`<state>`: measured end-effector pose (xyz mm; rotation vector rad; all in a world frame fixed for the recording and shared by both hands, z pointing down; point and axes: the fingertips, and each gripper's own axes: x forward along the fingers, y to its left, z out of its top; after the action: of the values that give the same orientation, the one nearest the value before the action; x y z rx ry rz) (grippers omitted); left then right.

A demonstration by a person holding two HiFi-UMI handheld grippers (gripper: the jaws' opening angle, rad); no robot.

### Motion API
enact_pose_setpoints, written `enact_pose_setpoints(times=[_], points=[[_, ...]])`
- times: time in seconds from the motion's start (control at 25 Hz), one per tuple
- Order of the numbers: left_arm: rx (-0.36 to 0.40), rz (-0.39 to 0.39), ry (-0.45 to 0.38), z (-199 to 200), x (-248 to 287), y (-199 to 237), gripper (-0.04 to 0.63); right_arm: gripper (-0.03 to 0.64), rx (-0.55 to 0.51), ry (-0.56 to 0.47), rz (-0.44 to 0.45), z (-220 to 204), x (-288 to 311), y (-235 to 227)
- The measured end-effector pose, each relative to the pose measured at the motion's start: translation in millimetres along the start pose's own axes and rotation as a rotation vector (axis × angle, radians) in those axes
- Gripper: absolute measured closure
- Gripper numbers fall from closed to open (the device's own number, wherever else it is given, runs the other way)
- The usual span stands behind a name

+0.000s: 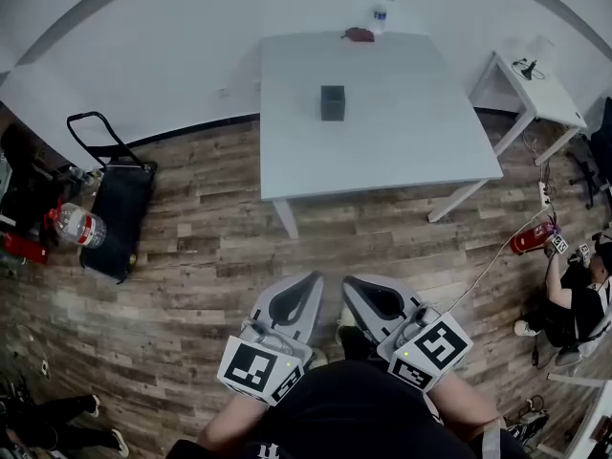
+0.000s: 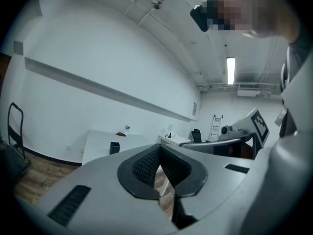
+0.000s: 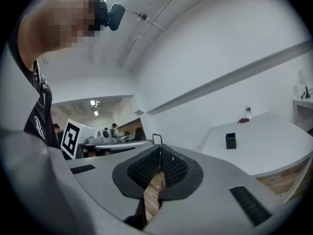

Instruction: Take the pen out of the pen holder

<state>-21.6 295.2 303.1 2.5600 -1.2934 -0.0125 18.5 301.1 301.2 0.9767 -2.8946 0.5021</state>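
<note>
White worktop [image 1: 402, 151] set against a plain white wall, on a floor [image 1: 210, 256] of wooden planks. Near the middle of it, toward the far side, a small dark pen holder [image 1: 332, 102], upright and alone; the pen too small to make out at this distance. At the far edge, a red object [image 1: 360, 34], and just beside it a clear bottle [image 1: 381, 15]. To the right, a smaller white side table [image 1: 547, 99]. Well apart on the left, a black hand cart [image 1: 119, 208] with a water bottle [image 1: 80, 226] near it. On the floor at right, a red fire extinguisher [image 1: 529, 240] and a seated person [image 1: 572, 304].

Low in the head view, well apart from the worktop and over the floor, left tongs [image 1: 312, 280] and right tongs [image 1: 350, 285] side by side. Left tongs closed, ribbed pads [image 2: 143, 166] meeting at the tips, nothing between. Right tongs the same: pads [image 3: 173, 168] together, empty. In both gripper views, the pen holder far off on the worktop.
</note>
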Motion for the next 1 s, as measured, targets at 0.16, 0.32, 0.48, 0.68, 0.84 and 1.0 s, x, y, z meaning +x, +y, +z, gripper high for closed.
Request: enact_pose_setpoints(times=[0.16,0.32,0.48,0.68,0.84,1.0], points=[[0.009,0.027,-0.004,11.0,34.7,6.0,0.589,0.600,0.002,-0.002,0.025,15.0,7.3,-36.0],[0.021,0.054,-0.006,23.1,67.9,10.8,0.589,0.601,-0.013,-0.006,0.048,31.7,11.7,-68.9],[0.041,0.067,-0.010,30.0,94.9,12.1,0.589,0.601,-0.021,-0.013,0.048,40.7,12.3,-100.1],[0.061,0.064,0.001,33.1,121.3,8.4,0.589,0.601,-0.015,-0.029,0.061,48.2,10.9,-122.0],[0.067,0.057,-0.002,38.5,134.5,9.0,0.589,0.600,-0.018,-0.040,0.053,54.0,10.6,-134.6],[0.063,0.047,-0.001,41.6,148.0,17.0,0.589,0.601,-0.017,-0.036,0.032,55.9,14.3,-147.9]])
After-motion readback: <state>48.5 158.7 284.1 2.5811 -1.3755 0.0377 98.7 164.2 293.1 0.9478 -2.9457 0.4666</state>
